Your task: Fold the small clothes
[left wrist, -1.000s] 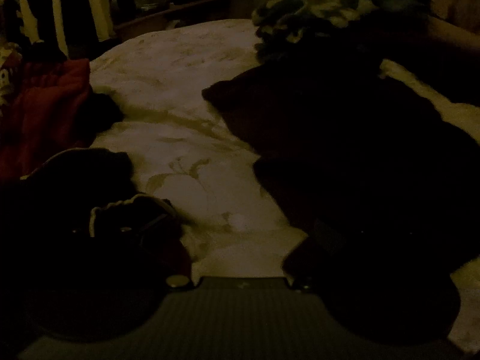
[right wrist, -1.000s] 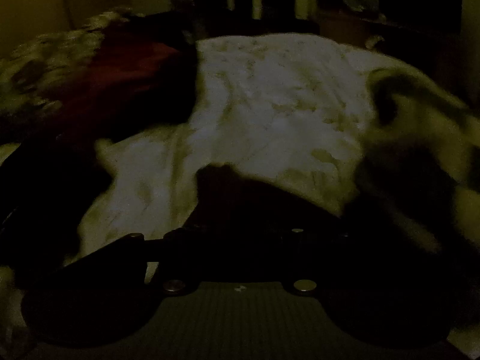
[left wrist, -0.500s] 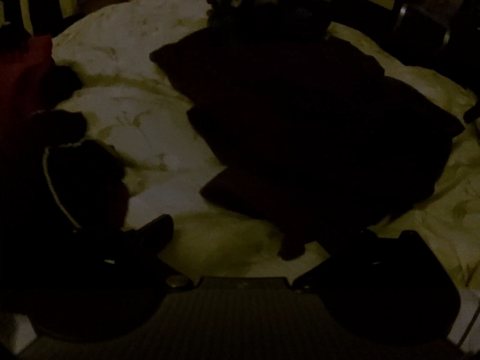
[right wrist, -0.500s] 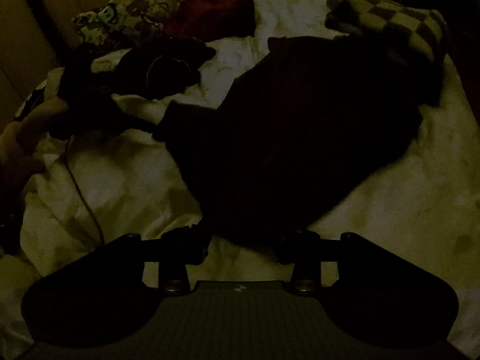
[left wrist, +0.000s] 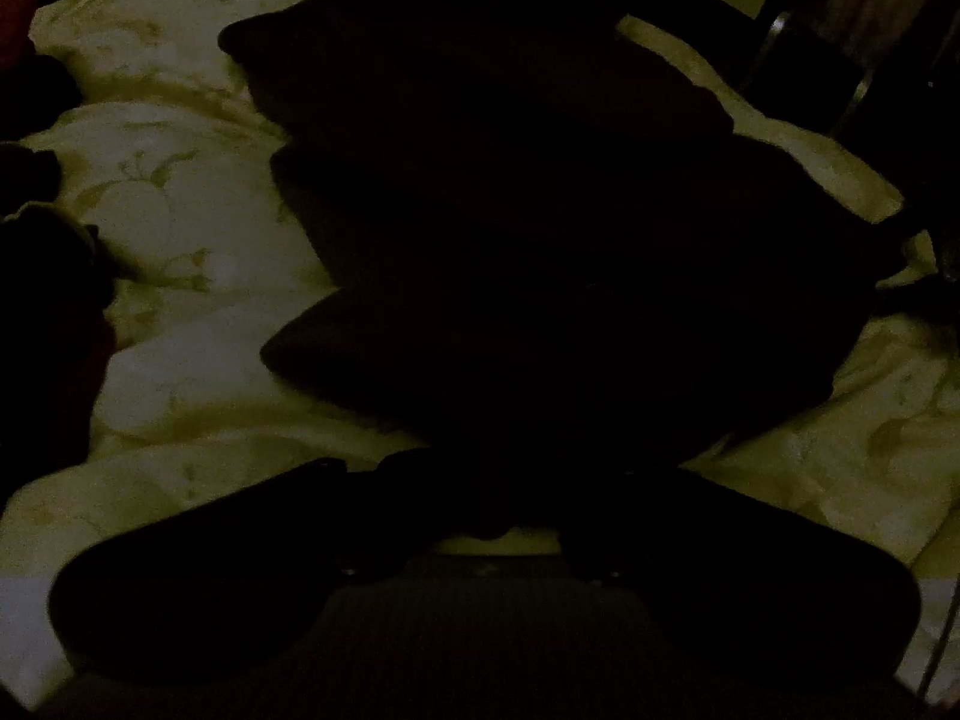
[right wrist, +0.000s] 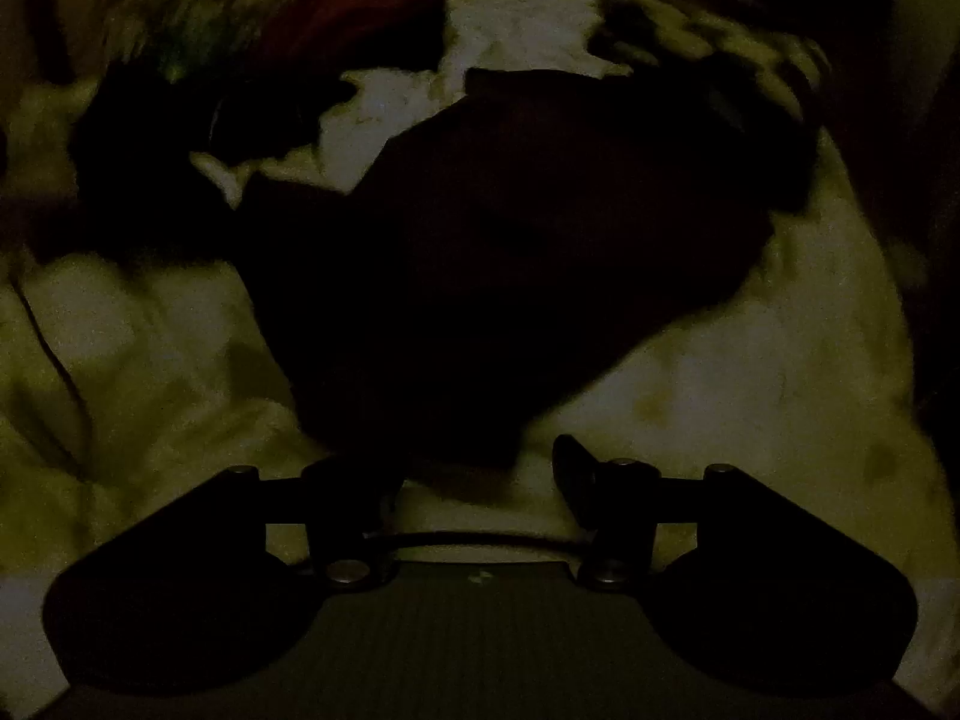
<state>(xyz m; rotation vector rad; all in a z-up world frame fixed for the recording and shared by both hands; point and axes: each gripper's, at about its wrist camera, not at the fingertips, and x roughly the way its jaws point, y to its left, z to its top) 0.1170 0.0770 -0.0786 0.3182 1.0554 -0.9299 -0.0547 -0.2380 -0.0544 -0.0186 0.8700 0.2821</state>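
The scene is very dim. A dark garment (left wrist: 540, 228) lies spread on a pale floral bedsheet (left wrist: 180, 228); it also shows in the right wrist view (right wrist: 510, 252). My left gripper (left wrist: 498, 510) is low at the garment's near edge; its fingers merge with the dark cloth, so I cannot tell how the jaws stand. My right gripper (right wrist: 474, 480) is open, its fingers (right wrist: 576, 468) apart on either side of the garment's near corner, on or just above the sheet.
A red garment (right wrist: 360, 18) and a patterned cloth (right wrist: 198, 18) lie at the far left. A checkered cloth (right wrist: 720, 54) lies at the far right. More dark clothes (left wrist: 48, 276) sit left of the left gripper.
Both grippers have moved closer to the dark garment and lower. The right gripper's fingers now stand wider apart at the garment's near corner.
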